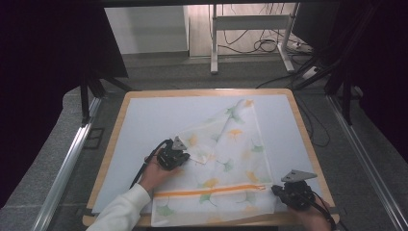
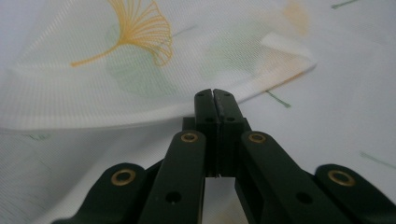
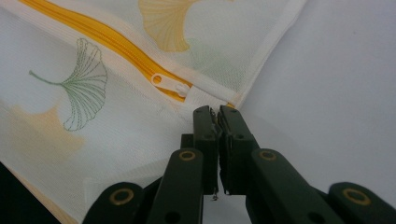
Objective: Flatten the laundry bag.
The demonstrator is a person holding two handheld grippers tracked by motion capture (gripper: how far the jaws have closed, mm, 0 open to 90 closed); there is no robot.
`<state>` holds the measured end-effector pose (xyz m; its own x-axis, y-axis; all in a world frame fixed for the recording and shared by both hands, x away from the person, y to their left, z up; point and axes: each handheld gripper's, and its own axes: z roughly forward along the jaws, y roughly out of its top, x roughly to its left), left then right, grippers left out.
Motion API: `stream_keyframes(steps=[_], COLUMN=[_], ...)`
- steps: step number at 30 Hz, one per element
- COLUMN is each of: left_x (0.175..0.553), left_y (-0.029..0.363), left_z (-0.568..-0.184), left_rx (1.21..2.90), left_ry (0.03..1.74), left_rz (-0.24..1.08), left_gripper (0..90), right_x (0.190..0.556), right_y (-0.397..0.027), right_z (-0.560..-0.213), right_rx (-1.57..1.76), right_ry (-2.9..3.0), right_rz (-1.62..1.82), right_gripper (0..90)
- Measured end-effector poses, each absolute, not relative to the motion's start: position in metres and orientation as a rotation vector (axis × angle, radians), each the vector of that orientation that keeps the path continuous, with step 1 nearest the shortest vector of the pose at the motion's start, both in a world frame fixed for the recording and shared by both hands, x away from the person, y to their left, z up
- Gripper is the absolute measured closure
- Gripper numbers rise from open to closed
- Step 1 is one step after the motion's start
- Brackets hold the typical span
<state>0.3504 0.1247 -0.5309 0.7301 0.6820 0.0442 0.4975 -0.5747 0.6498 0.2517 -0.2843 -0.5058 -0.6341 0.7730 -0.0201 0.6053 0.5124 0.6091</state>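
The mesh laundry bag (image 1: pixel 226 159) looks light, thin and floppy, so edges and corners are the best places to hold. The left claw (image 2: pixel 214 95) is pinched shut on its folded edge. The right claw (image 3: pixel 217 114) is closed on the hem beside the orange zipper (image 3: pixel 112 42).

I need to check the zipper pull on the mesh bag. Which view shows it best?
The right gripper view: the white zipper pull sits close and sharp at the orange zipper's end. The high view gives the zipper as a thin stripe.
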Motion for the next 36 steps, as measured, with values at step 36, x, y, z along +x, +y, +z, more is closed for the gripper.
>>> stream_keyframes(steps=[36], left_x=[0.429], left_y=[0.139], left_z=[-0.531], left_rx=[2.261], left_ry=[1.028], left_rz=[0.527], left_gripper=[90.0], right_x=[0.254], right_y=[-0.287], right_z=[-0.507], right_rx=[1.171], right_ry=[2.467], right_rz=[0.841], right_gripper=[85.5])
